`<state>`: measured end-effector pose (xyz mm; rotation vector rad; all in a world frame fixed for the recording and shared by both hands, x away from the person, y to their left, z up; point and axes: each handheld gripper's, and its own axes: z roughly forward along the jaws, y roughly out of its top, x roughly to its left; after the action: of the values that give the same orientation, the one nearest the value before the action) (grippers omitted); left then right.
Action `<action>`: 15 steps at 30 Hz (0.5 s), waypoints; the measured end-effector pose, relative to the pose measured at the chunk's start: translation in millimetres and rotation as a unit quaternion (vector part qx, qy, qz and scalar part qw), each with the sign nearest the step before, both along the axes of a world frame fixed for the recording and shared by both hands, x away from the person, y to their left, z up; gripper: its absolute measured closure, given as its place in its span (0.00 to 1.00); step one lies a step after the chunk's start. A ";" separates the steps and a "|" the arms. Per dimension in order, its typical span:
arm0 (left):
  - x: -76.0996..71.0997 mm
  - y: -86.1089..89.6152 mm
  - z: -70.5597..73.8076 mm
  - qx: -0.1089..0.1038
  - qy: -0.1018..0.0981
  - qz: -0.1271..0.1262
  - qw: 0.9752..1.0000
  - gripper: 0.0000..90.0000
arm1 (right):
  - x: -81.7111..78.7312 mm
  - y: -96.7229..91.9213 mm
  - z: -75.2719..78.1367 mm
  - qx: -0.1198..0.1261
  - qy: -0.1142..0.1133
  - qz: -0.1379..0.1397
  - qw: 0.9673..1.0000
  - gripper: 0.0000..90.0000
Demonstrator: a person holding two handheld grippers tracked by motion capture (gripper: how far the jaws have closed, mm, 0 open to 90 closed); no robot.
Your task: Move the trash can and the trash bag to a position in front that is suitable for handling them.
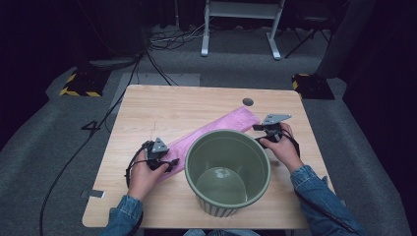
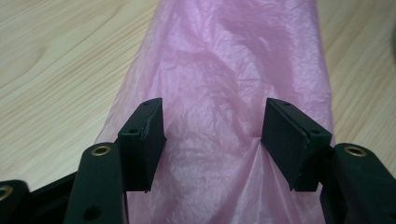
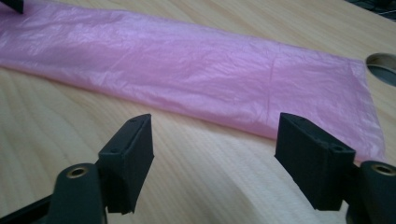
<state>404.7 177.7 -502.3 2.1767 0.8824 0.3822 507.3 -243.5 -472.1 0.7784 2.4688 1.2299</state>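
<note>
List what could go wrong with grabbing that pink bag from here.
1. The left gripper straddles the pink bag with open jaws; thin film may slip or tear when pinched.
2. The right gripper is beside the bag's edge, over bare table, so it could miss.
3. The green bin sits close and could be bumped.

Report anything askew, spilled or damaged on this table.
Nothing spilled or torn. The pink bag lies flat but diagonal across the table, part hidden behind the empty green bin; its near end is bunched and creased.

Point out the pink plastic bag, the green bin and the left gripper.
pink plastic bag (image 3: 196,70), right gripper view, middle of its flat length
green bin (image 1: 227,135), high view, far rim
left gripper (image 2: 212,135), left gripper view, midway between its fingers, over the bag
</note>
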 end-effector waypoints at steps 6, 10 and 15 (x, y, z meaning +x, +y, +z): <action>-2.6 -15.1 3.6 0.013 -0.003 -0.004 1.000 0.44 | 16.8 6.2 -7.4 -0.005 0.002 -0.003 1.000 0.29; -9.8 -4.4 15.7 -0.013 -0.023 0.019 0.999 0.35 | 24.9 10.4 -19.8 -0.024 0.016 -0.007 1.000 0.29; -18.1 13.4 23.1 -0.025 -0.024 0.045 0.998 0.33 | 27.2 3.2 -29.6 -0.030 0.033 -0.018 0.999 0.30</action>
<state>386.6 191.1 -479.1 2.0777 0.9562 0.4506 534.5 -240.2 -501.7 0.8559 2.5207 1.1295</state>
